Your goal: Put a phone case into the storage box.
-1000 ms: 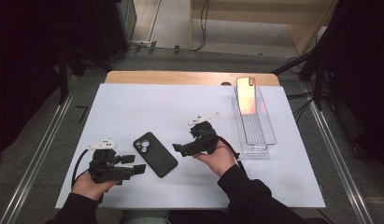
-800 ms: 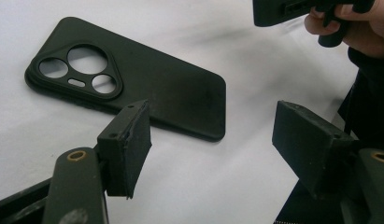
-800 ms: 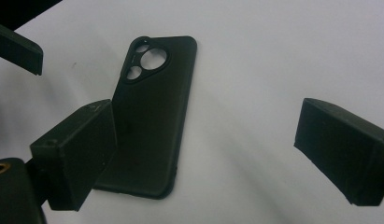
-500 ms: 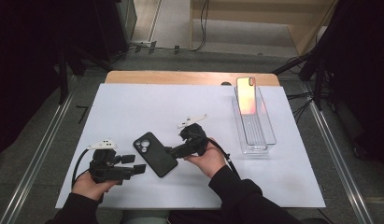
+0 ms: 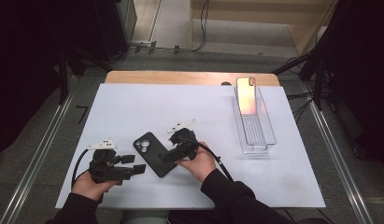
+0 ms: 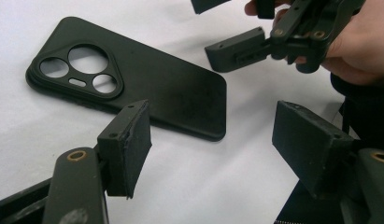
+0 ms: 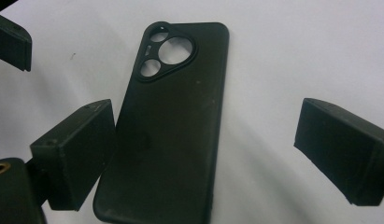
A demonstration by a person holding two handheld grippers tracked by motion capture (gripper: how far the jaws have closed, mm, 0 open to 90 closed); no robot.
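A flat black phone case with three round camera cut-outs [image 5: 153,153] lay face down on the white table top [image 5: 133,112], near the front edge and between the person's two hands. The right gripper [image 5: 167,155], a black two-jaw tool held in the person's right hand [image 5: 198,163], pointed at the case from its right side. Its jaws stood spread apart; in the right gripper view [image 7: 199,154] the lower half of the case lay between them, the left pad just beside the case's long edge and the right pad well clear of it. Whether that left pad touched the case I could not tell.

The left gripper [image 5: 133,164], held in the left hand [image 5: 89,184], sat just left of the case with its jaws spread as well, nothing between them. In the left gripper view [image 6: 213,149] the case [image 6: 133,79] lay a little ahead of the pads, apart from them, with the right gripper [image 6: 227,28] above its far end.

Off to the right stood a clear plastic rectangular tray [image 5: 262,140], and a phone with a pinkish, shiny back [image 5: 247,95] leaned in its far end.
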